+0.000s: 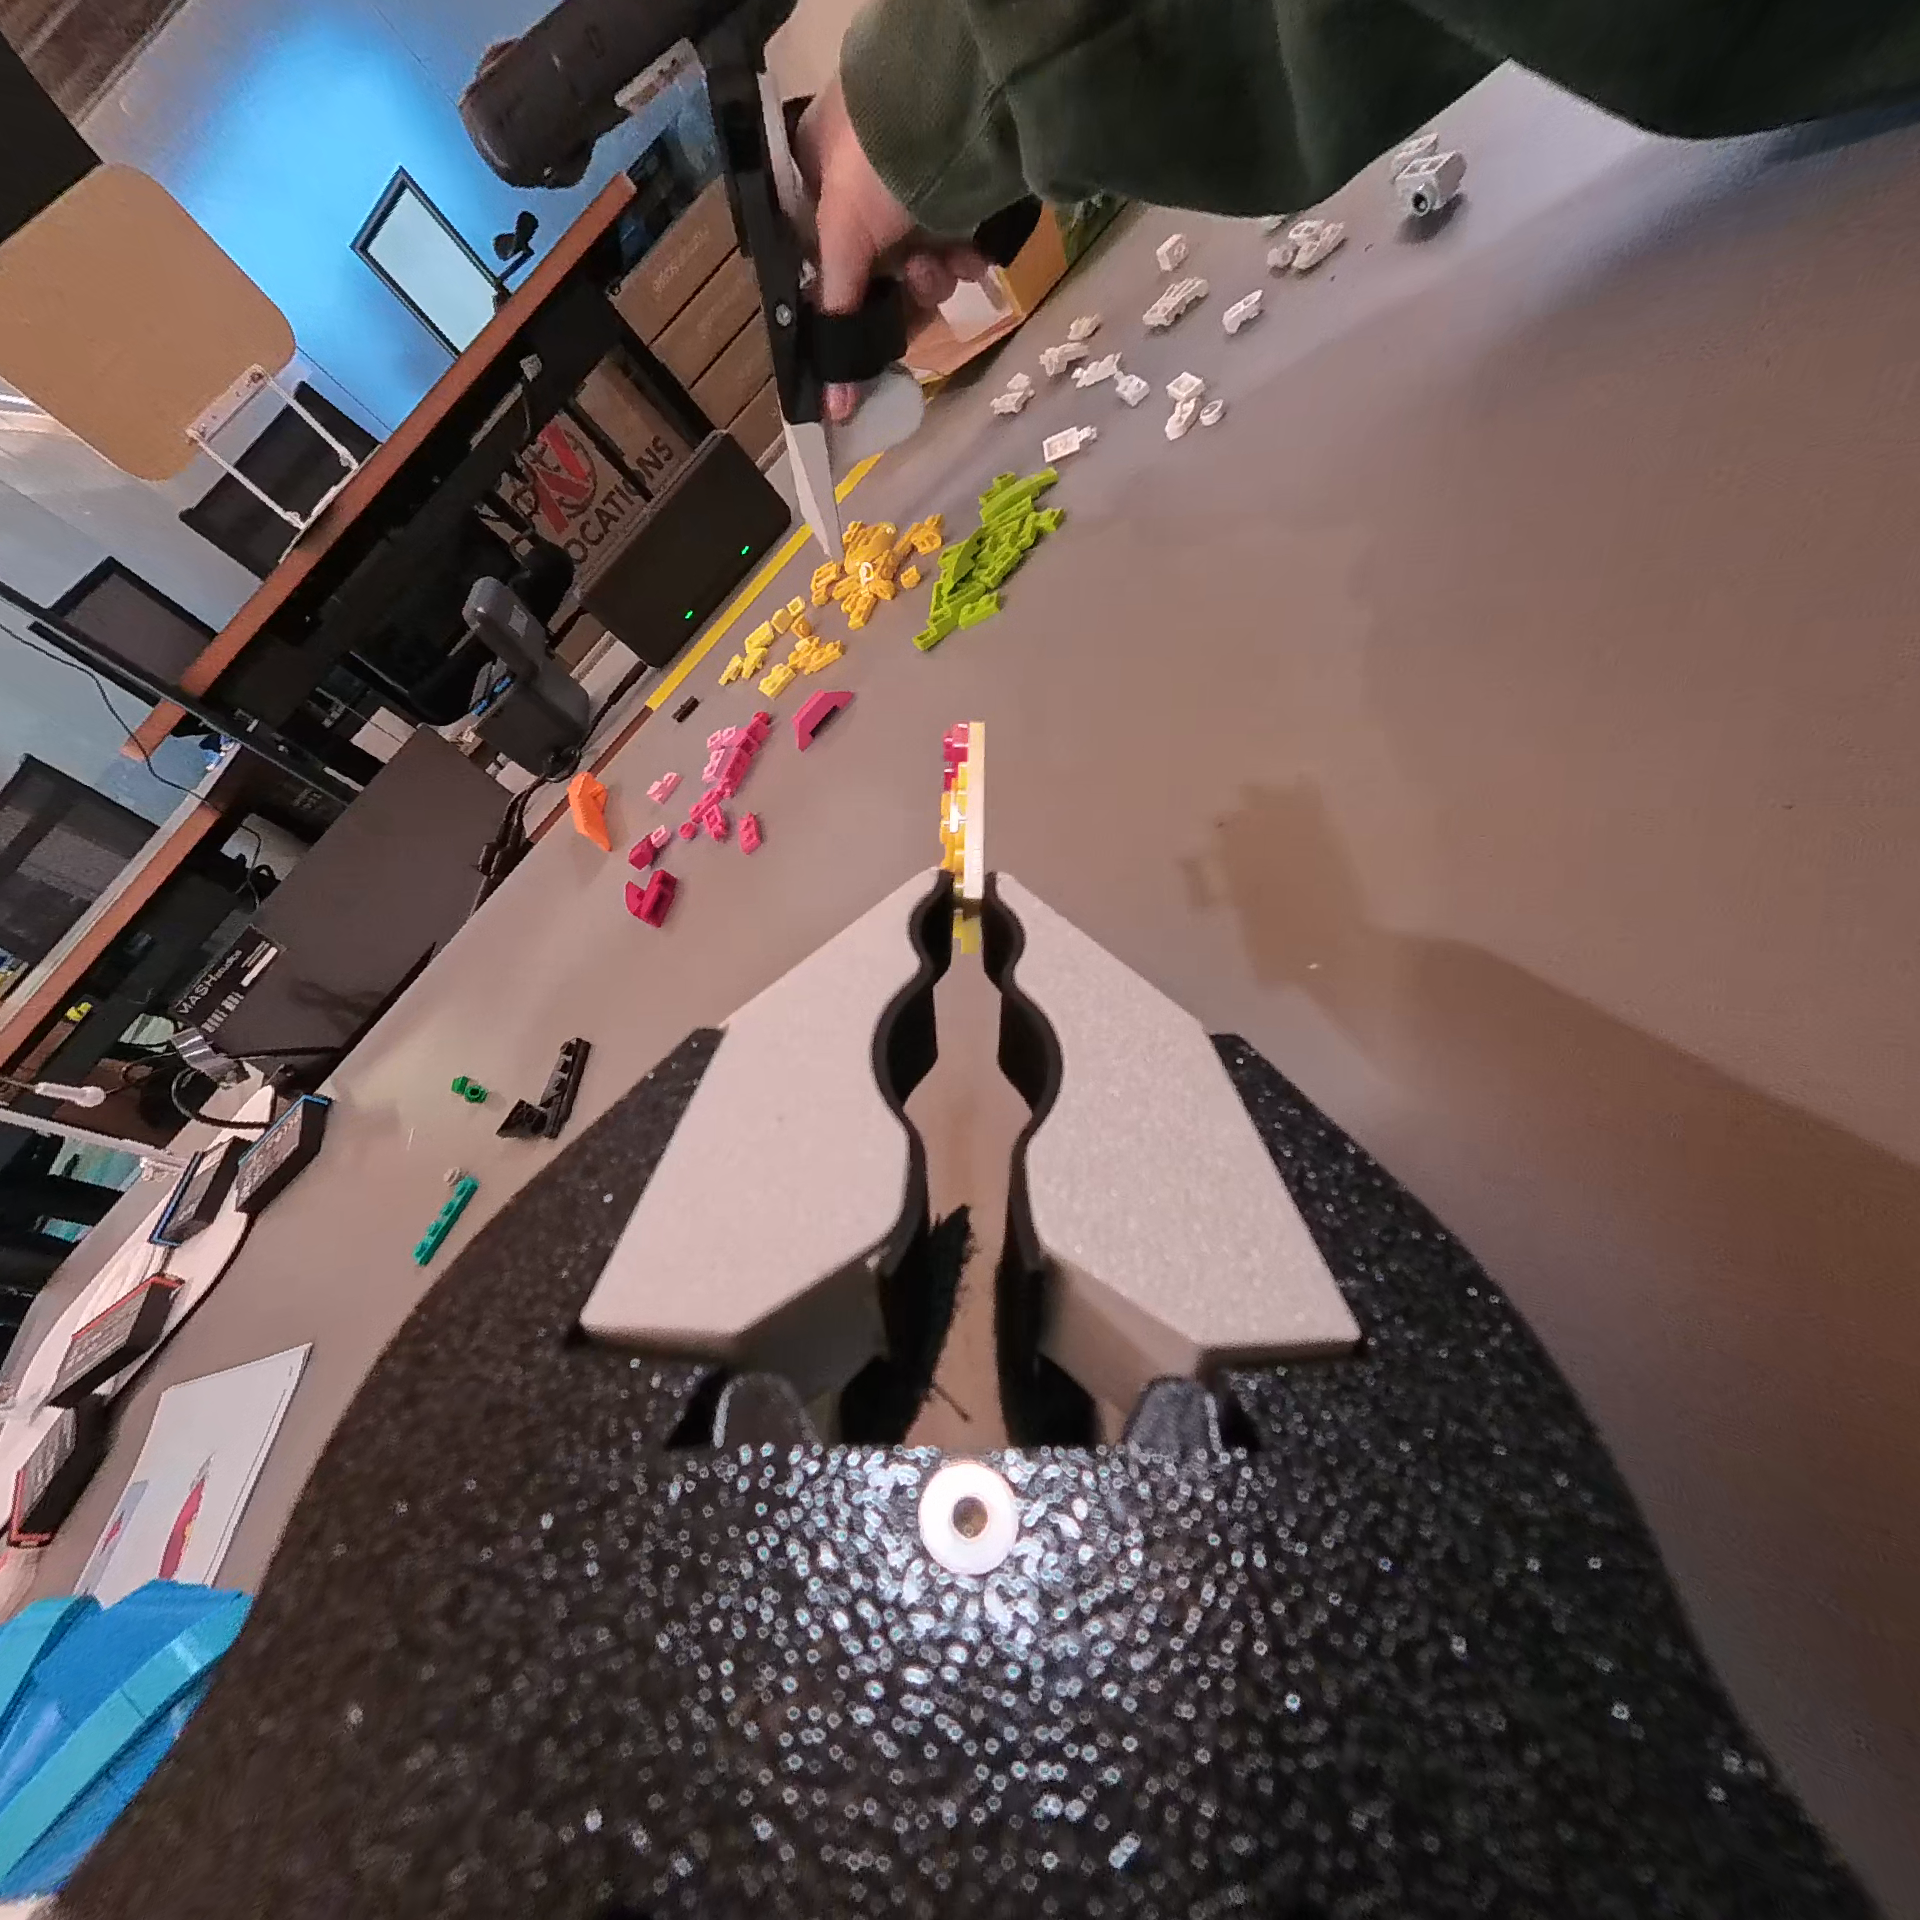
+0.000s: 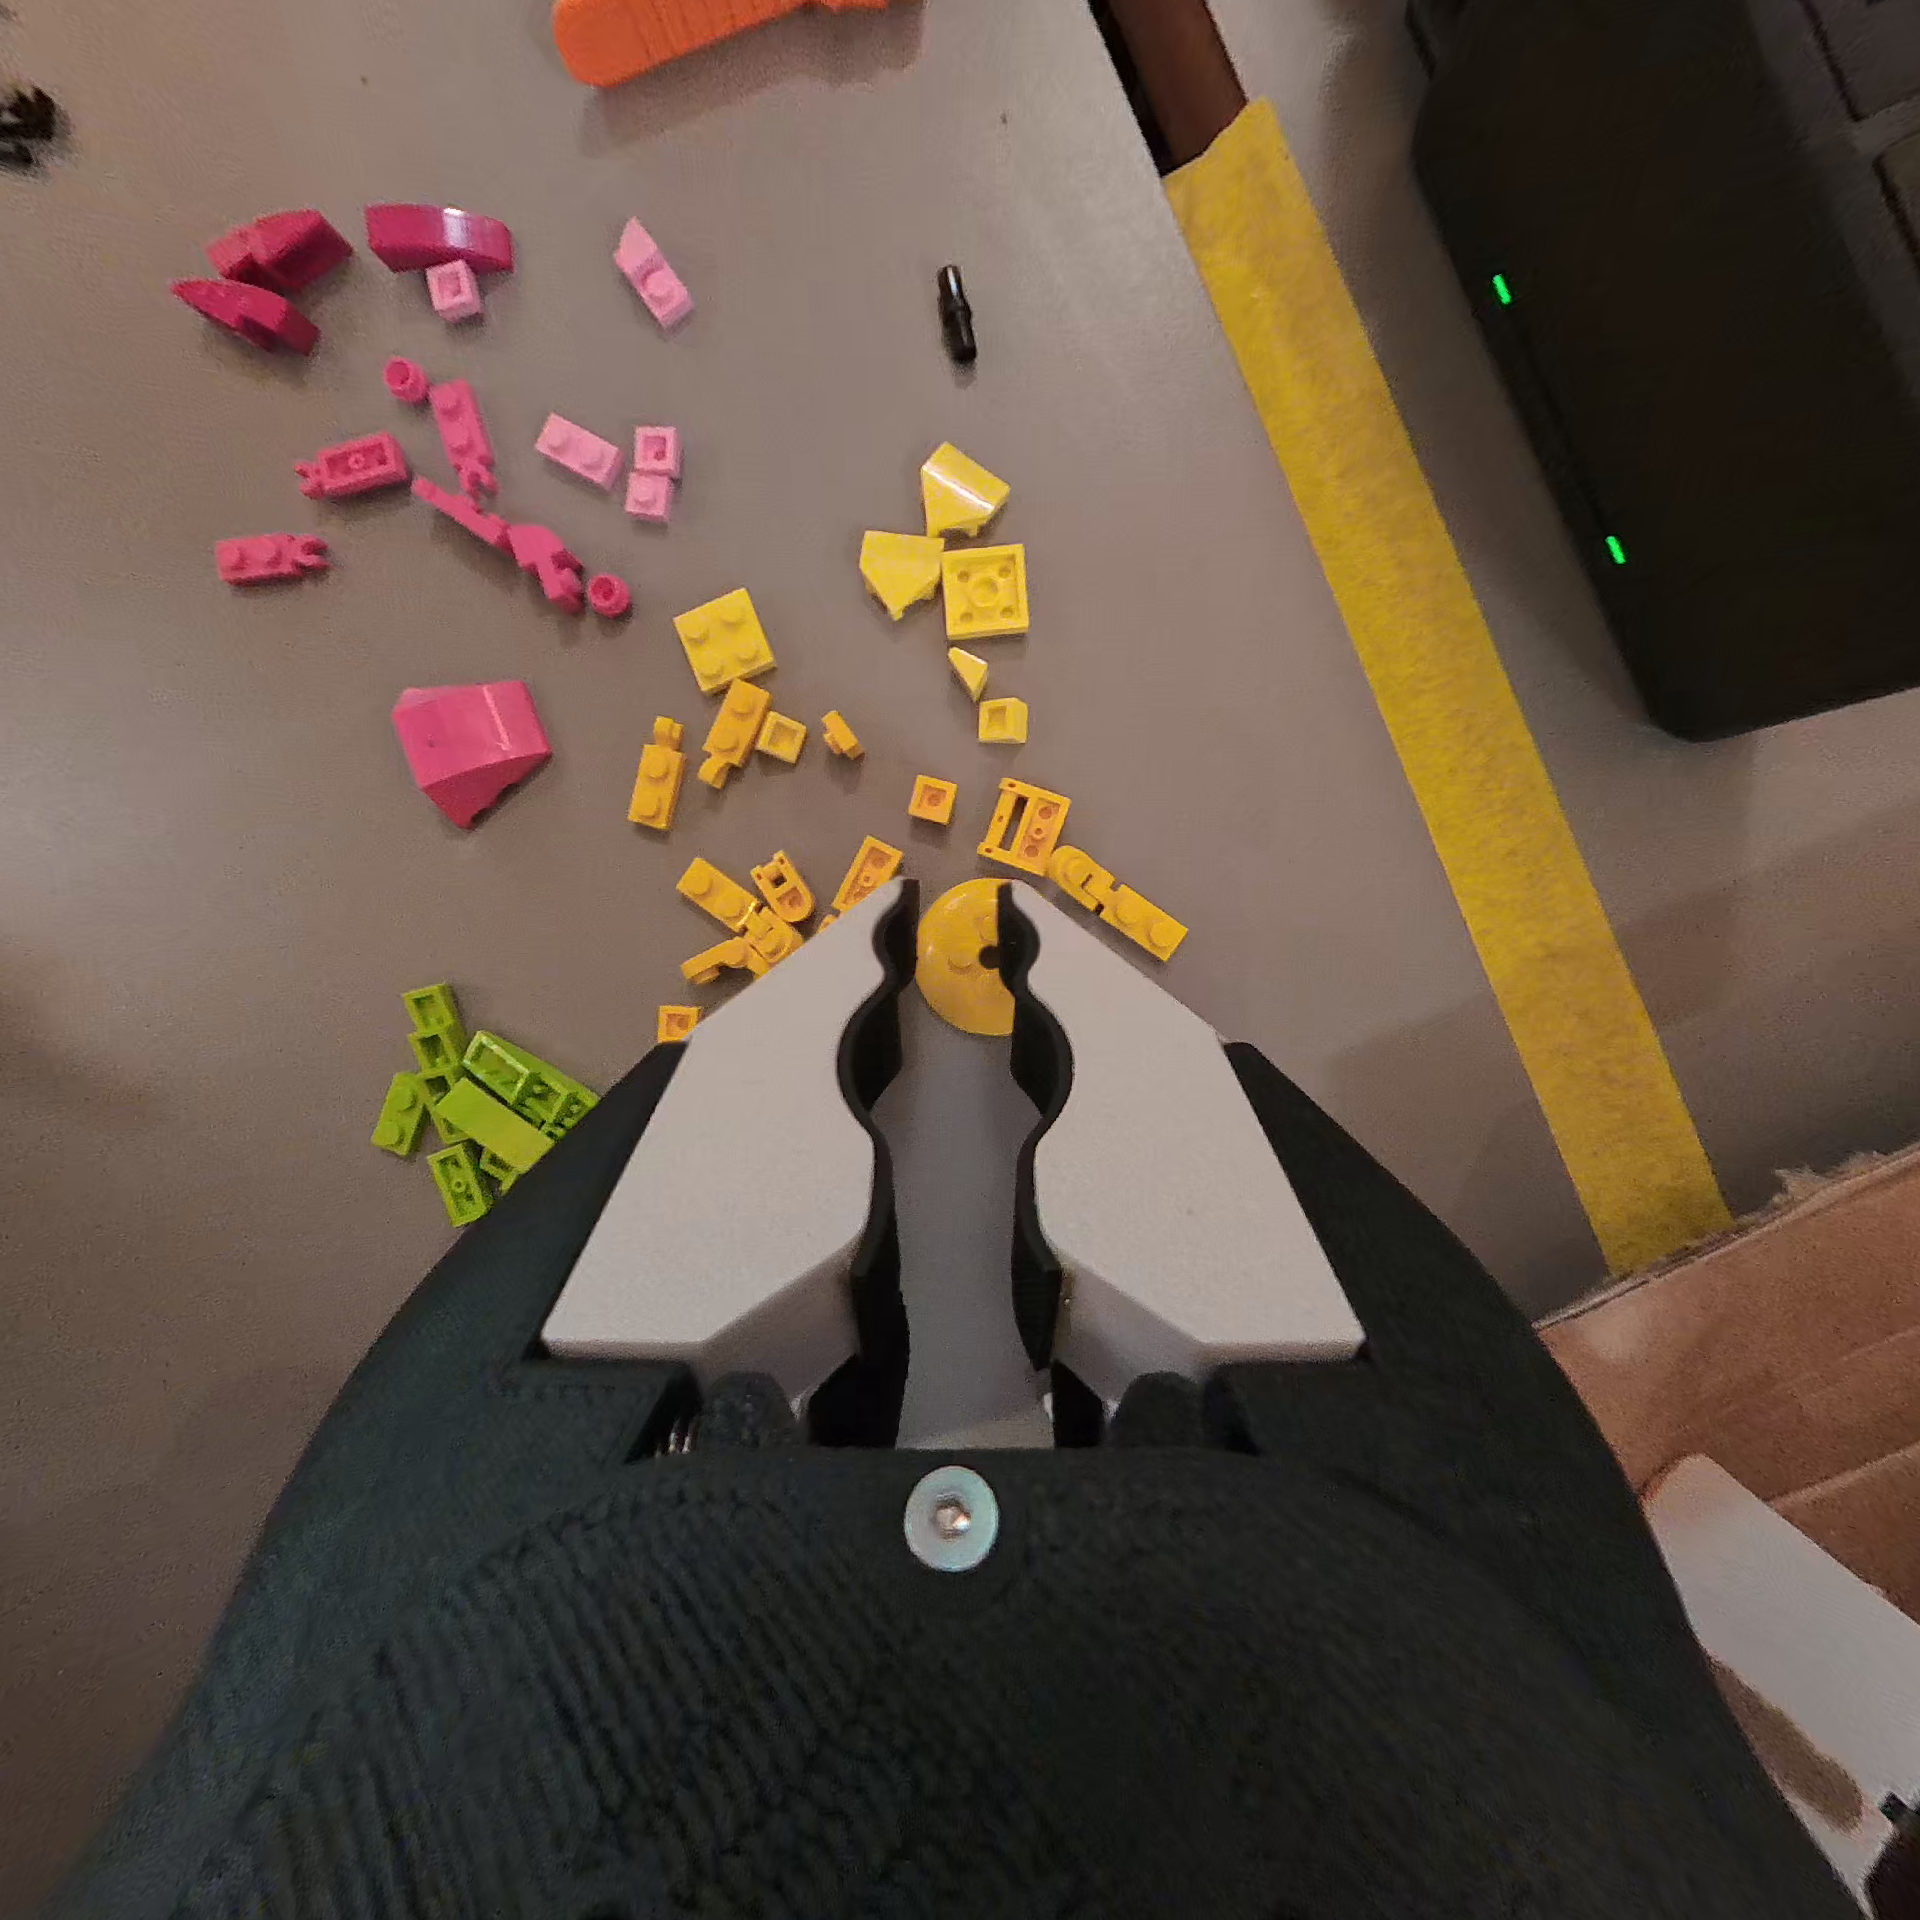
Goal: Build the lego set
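My left gripper [image 1: 968, 883] is shut on a small lego build [image 1: 964, 800], a white plate seen edge-on with yellow and magenta pieces on its left face, held above the grey table [image 1: 1455, 831]. My right gripper [image 2: 958, 885] is down in the yellow pile [image 2: 727, 717], jaws a little apart on either side of a round yellow piece [image 2: 956, 961]. The right finger hides part of that piece. The right gripper also shows in the left wrist view [image 1: 826, 530], its tip at the yellow pile [image 1: 831, 613], held by a hand in a green sleeve.
Loose pieces lie sorted by colour: pink and magenta [image 2: 457, 488], lime green [image 2: 478, 1101], white [image 1: 1174, 312]. There are also an orange tool [image 2: 665, 42], a black pin [image 2: 956, 312] and teal and black parts [image 1: 447, 1221]. Yellow tape [image 2: 1434, 675] marks the table edge, with a black box [image 2: 1683, 364] beyond it. Spacing between my two grippers at the tips: around 30 cm. To the black pin [image 2: 956, 312]: right tips about 11 cm, left tips about 30 cm.
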Tool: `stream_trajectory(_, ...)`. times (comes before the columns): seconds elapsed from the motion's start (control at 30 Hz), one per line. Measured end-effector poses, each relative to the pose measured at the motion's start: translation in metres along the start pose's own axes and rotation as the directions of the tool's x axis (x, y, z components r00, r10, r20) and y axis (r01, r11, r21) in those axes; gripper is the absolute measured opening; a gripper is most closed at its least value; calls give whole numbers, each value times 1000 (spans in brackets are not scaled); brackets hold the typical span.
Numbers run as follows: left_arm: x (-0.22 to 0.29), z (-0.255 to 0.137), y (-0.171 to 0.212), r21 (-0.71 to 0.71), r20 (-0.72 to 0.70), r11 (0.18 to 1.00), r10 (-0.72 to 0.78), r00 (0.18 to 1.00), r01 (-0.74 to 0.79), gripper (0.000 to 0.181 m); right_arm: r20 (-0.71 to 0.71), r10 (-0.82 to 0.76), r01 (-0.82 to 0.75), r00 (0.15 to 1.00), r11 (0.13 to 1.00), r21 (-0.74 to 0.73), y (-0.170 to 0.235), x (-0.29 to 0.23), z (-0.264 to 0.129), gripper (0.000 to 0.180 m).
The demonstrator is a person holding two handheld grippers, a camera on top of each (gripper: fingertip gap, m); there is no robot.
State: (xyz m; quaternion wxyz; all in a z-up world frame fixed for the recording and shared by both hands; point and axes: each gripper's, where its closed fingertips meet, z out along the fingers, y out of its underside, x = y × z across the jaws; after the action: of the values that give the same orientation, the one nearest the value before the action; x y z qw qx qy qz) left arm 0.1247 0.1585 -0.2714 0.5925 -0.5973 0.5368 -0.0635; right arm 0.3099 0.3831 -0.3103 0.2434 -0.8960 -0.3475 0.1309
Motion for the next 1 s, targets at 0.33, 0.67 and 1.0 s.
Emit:
stream_trajectory(0.33,-1,1,1,-1,-2,1000,-1,1000,1,3,-10,89,-89,996,996,11,-2,6,10,18)
stream_trajectory(0.67,0,2,1,-2,-5,1000,1,1000,-1,2,-61,19,-18,998,1000,25,-6,14,12,24)
stream_trajectory(1.0,-3,2,2,-6,11,1000,9,1000,-9,3,-62,-103,106,993,994,39,-9,9,14,12)
